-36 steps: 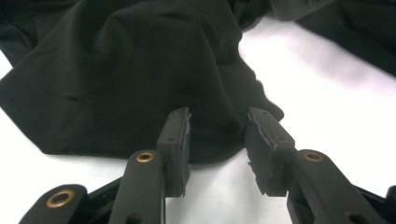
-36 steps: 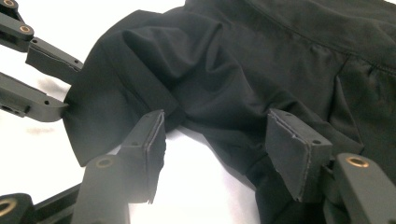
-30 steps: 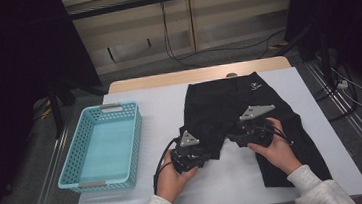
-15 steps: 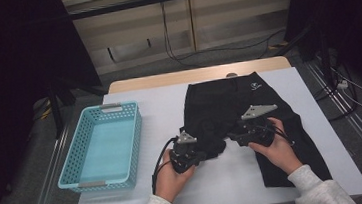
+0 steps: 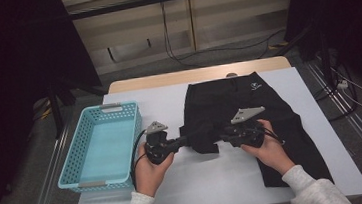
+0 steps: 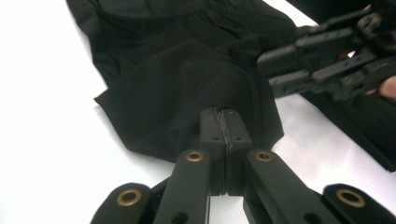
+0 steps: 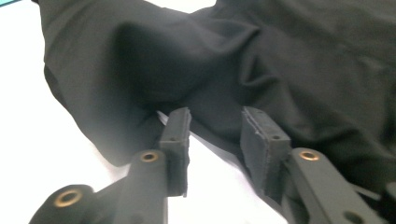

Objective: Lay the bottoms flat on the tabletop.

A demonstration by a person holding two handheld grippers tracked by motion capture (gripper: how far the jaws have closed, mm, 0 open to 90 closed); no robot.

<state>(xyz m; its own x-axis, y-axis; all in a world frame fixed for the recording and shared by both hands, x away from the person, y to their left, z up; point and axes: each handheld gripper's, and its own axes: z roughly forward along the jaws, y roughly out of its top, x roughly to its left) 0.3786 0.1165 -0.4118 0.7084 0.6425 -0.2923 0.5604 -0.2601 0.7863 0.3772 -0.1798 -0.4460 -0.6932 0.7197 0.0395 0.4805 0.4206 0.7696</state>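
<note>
The left claw is clamped tight, while the right claw, jaws just closing, stands part-open facing it.

High view: dim room, dark at both sides, with the white table evenly lit from above. Gripper views: table glare is overexposed; the black garment lacks detail, near jaws slightly soft

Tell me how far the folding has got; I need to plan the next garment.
Early stage. The black shorts lie mostly flat. In hand: the left tool is shut on a lifted leg edge; the right tool, jaws just closing, hasn't gripped. The blue basket holds nothing yet.
</note>
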